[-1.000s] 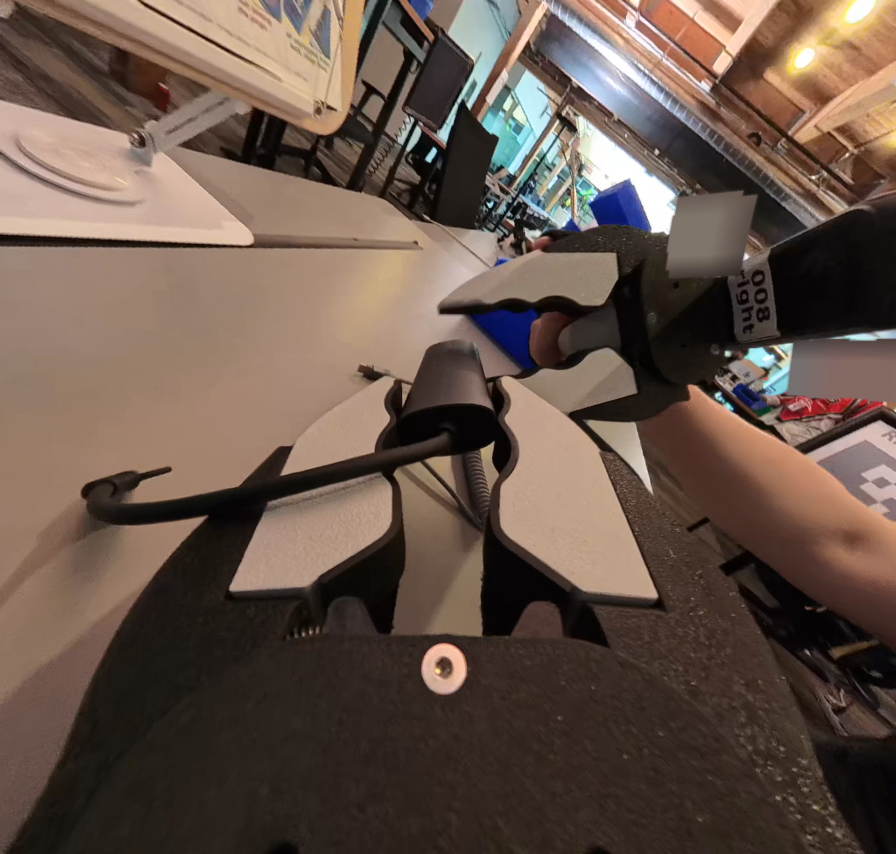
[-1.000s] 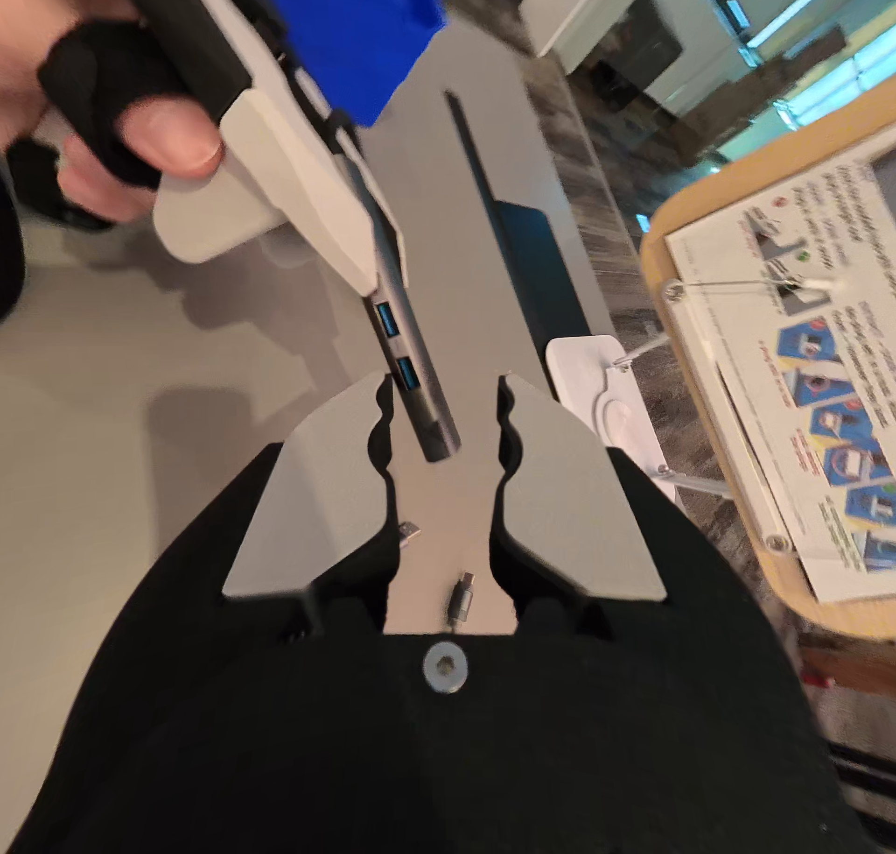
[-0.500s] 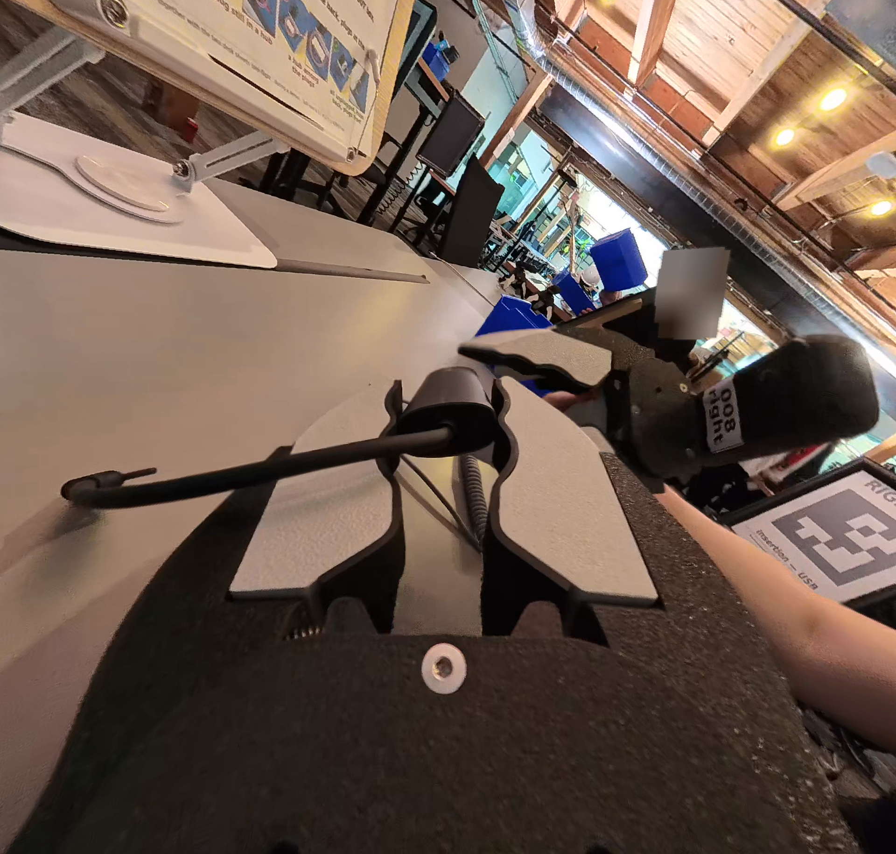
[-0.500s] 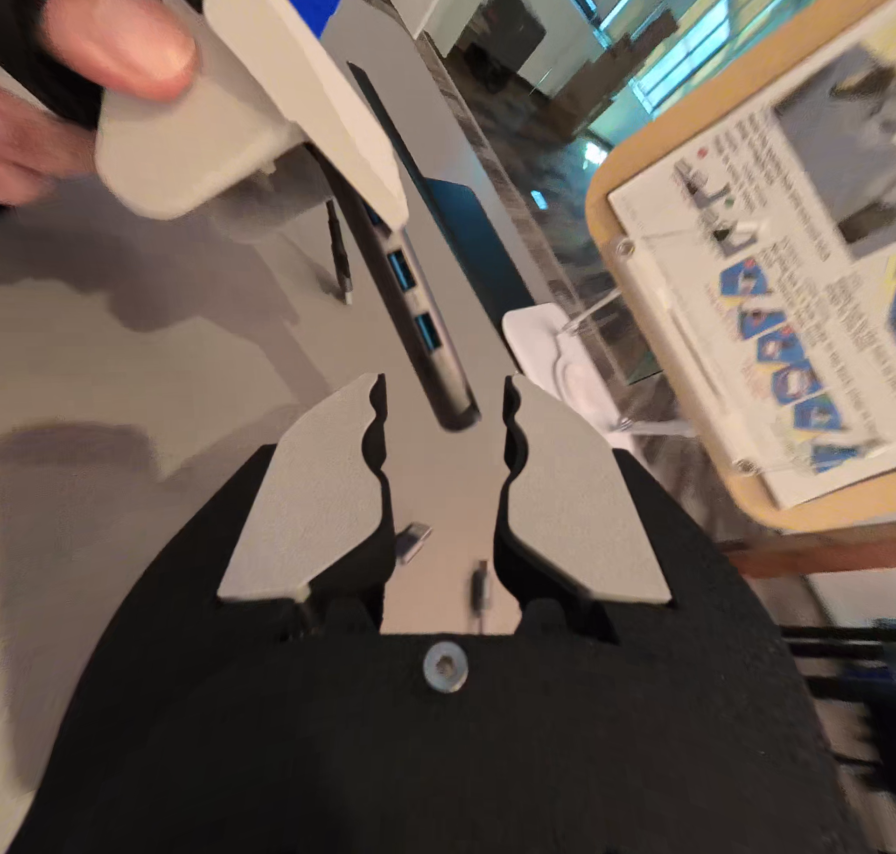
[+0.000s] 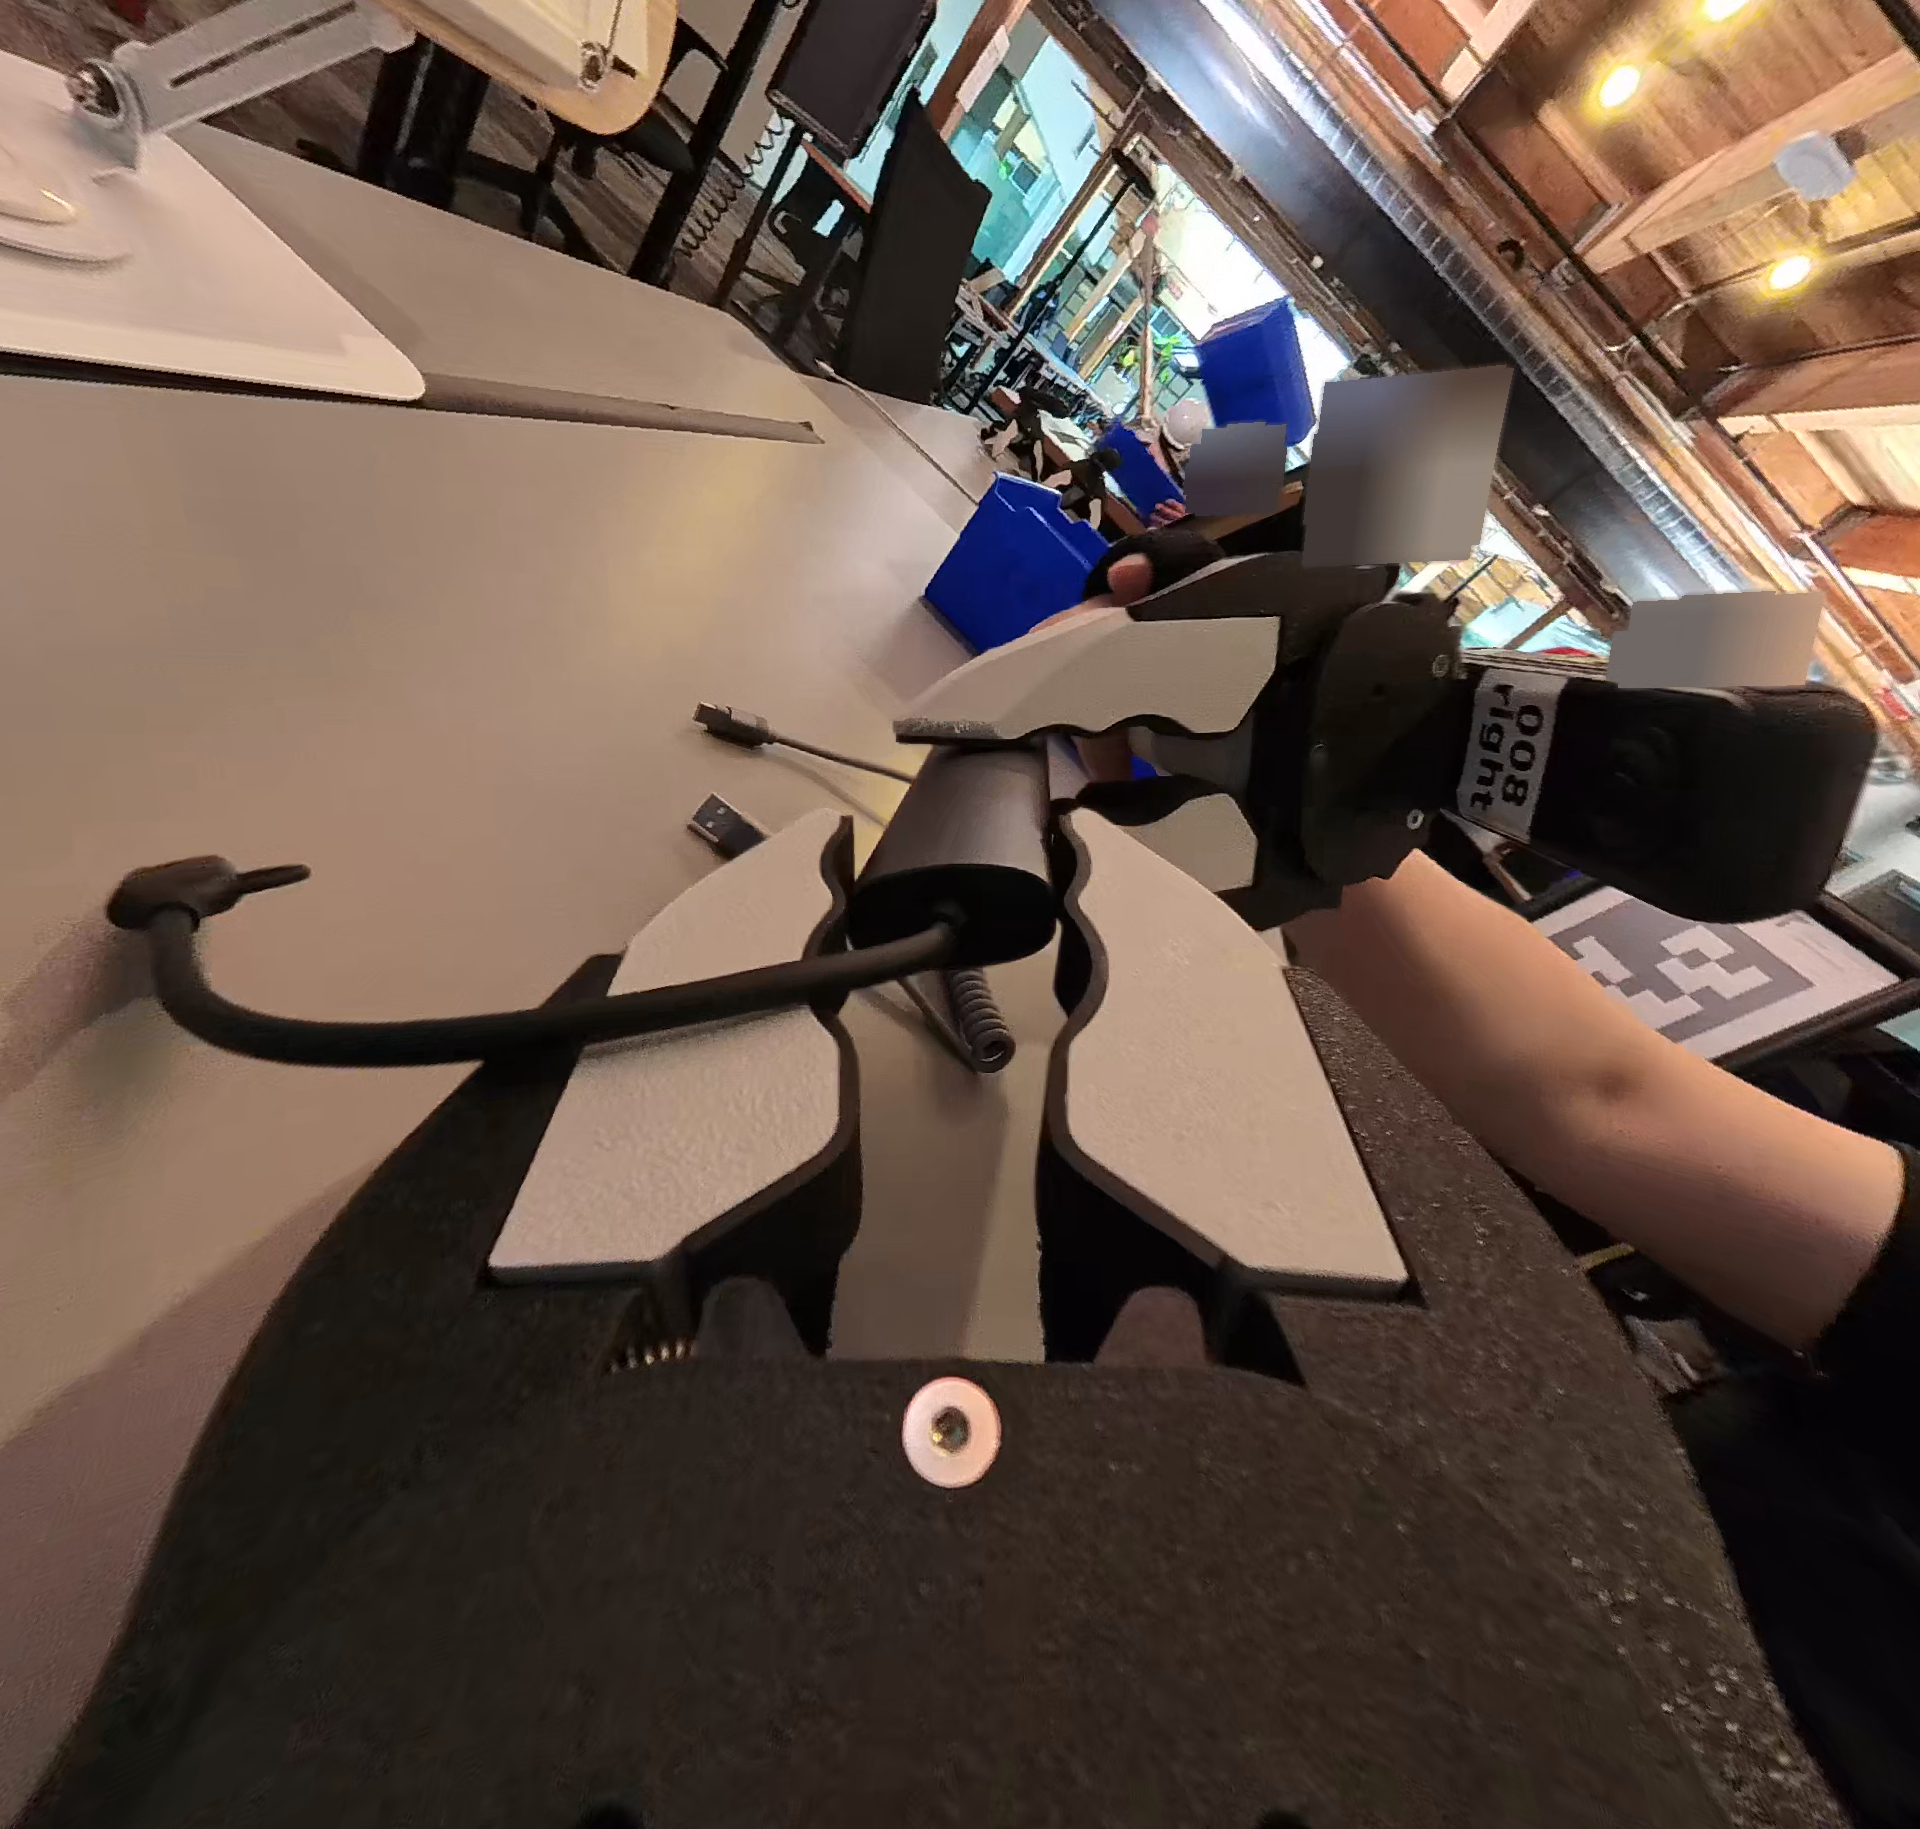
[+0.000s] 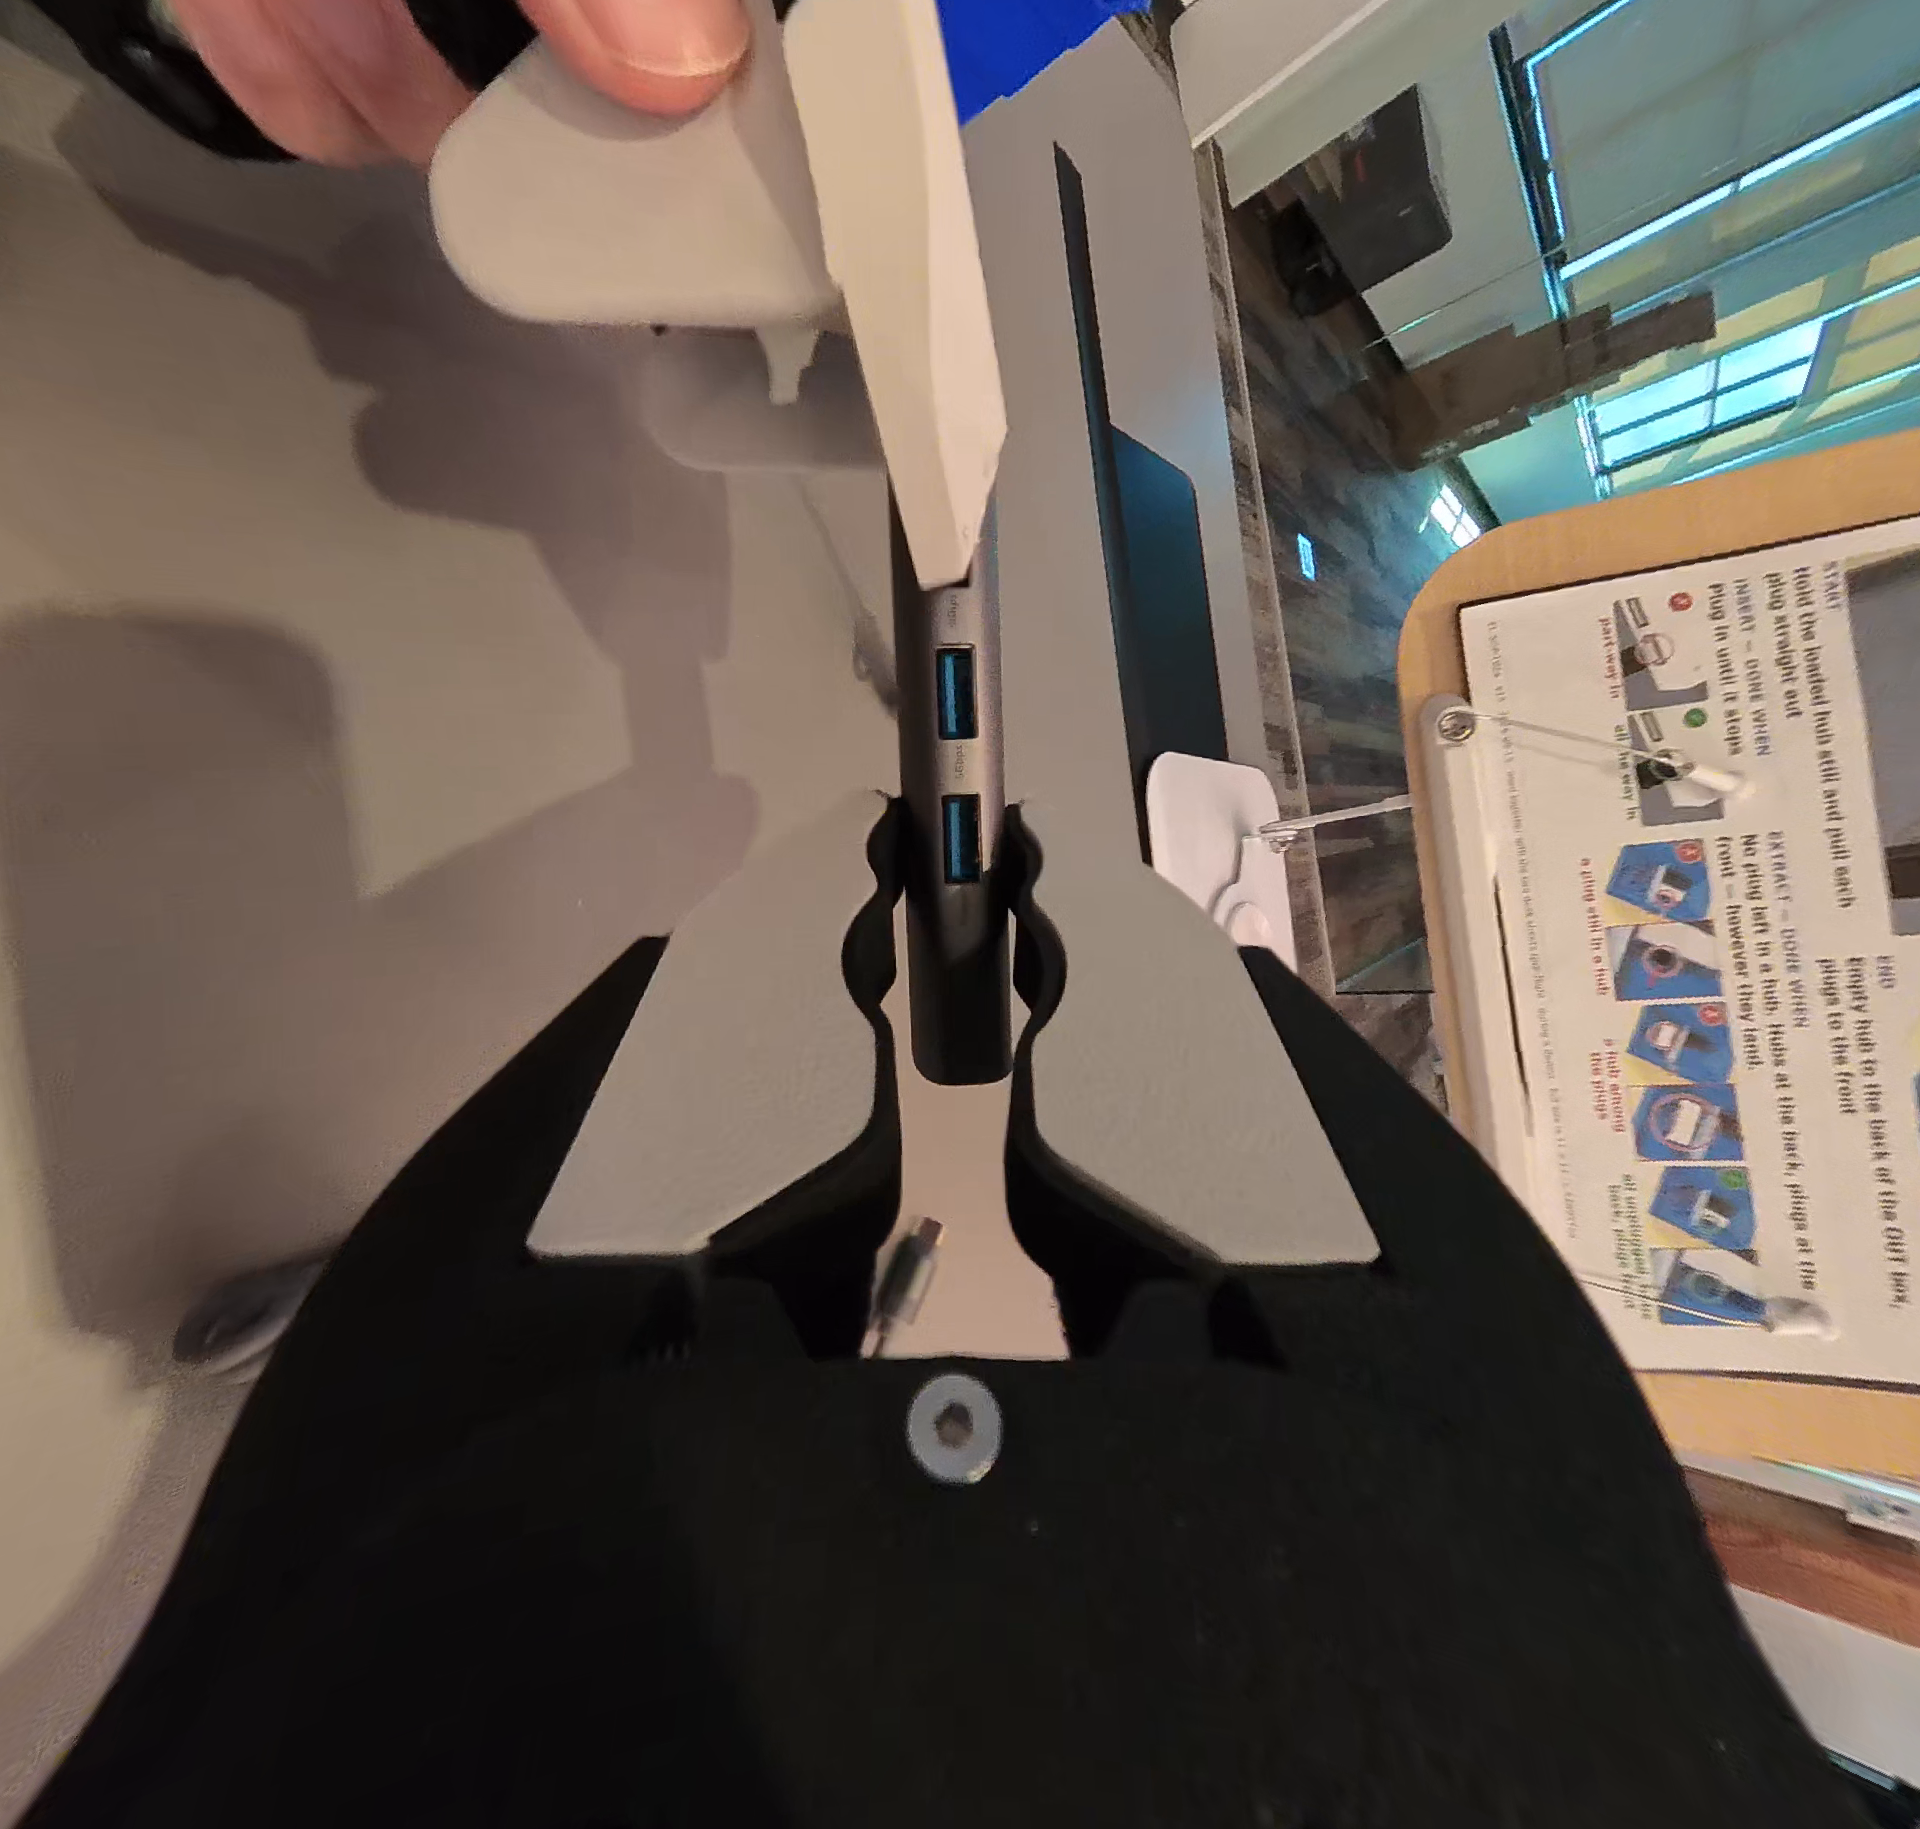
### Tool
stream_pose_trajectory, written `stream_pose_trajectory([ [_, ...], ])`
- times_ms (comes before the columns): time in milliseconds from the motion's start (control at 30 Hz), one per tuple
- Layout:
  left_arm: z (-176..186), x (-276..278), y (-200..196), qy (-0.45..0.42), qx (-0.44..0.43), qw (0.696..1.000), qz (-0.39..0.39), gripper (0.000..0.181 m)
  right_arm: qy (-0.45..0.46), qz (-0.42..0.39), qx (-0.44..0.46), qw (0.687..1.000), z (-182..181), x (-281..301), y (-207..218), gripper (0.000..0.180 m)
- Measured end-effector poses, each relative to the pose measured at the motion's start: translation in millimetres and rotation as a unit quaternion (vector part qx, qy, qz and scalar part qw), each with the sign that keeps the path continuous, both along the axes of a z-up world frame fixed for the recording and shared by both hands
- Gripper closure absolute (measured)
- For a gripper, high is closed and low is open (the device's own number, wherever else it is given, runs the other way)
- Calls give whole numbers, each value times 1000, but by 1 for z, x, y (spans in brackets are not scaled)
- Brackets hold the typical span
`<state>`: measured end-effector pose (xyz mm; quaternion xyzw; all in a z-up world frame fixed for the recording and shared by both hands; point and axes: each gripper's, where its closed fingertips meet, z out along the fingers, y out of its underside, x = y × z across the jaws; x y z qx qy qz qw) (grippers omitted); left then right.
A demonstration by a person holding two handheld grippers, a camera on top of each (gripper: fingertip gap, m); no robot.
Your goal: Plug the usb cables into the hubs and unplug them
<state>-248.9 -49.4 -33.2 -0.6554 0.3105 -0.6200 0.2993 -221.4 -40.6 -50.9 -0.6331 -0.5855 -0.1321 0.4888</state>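
My left gripper (image 5: 951, 875) clamps the cable end of the hub (image 6: 958, 906), whose long axis runs to 12 o'clock into my right gripper (image 6: 951, 823), closed on the far end, while loose plugs (image 5: 727, 823) lie at 11 o'clock.

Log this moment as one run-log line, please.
left tongs: shut on hub | right tongs: around hub's other end, closing | ports: both blue ones empty | plugs: loose on table
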Motion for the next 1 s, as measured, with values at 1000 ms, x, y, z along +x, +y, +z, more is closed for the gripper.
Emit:
stream_pose_trajectory([
  [1000, 4, 5, -5, -76, -196, 977, -34, 149, -206, 44, 322, 923, 30, 7, -4, 163],
])
